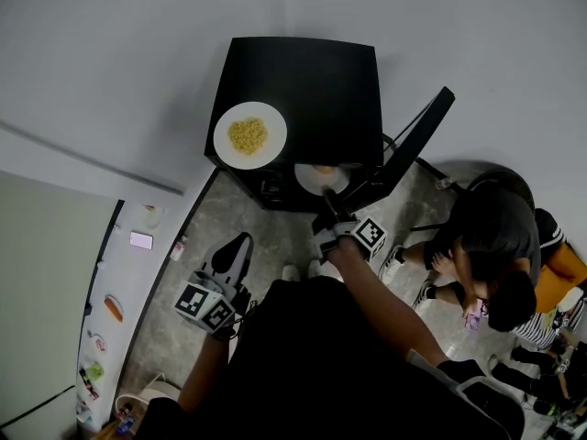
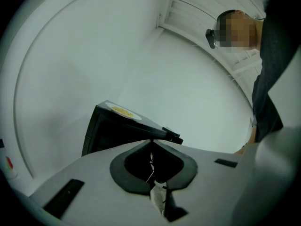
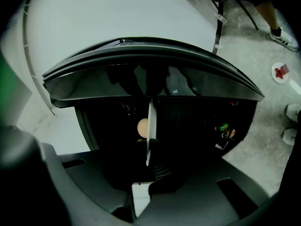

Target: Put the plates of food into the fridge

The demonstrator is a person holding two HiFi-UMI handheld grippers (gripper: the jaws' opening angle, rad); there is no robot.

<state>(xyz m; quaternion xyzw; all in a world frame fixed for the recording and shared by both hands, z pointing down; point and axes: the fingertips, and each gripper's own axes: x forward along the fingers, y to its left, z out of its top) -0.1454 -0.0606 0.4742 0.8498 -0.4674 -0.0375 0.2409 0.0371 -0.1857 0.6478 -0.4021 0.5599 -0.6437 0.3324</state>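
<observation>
Two plates of food are in play, seen from above. Nearest, the left gripper [image 2: 152,141] hangs low at the left. Its fingers are pressed together with nothing between them, aimed at the fridge but well back from it.

Further on, the right gripper [image 1: 325,200] is rolled on its side. Its fingers pinch the near rim of a white plate [image 1: 316,183] carrying a small tan piece of food [image 3: 142,127]. This plate sits at the mouth of a small black fridge [image 1: 321,90], whose door [image 1: 417,140] stands open to the right. The inside is dark, and no shelf can be made out.

Farthest, the second plate [image 1: 221,137], heaped with yellow food [image 1: 248,136], rests on the fridge's top at its near left corner, close to the edge.

Likely risks:
- The held plate hangs from one thin pinch at its rim. Its far side could sag and let the food roll off, or the rim could slip free.
- Pushed into the dark, the plate could knock a shelf edge or the frame.
- A bump to the fridge might shift the plate on top toward the edge.
- People [image 1: 495,246] crouch on the floor [image 1: 211,236] to the right, near the open door, which could be jostled.
</observation>
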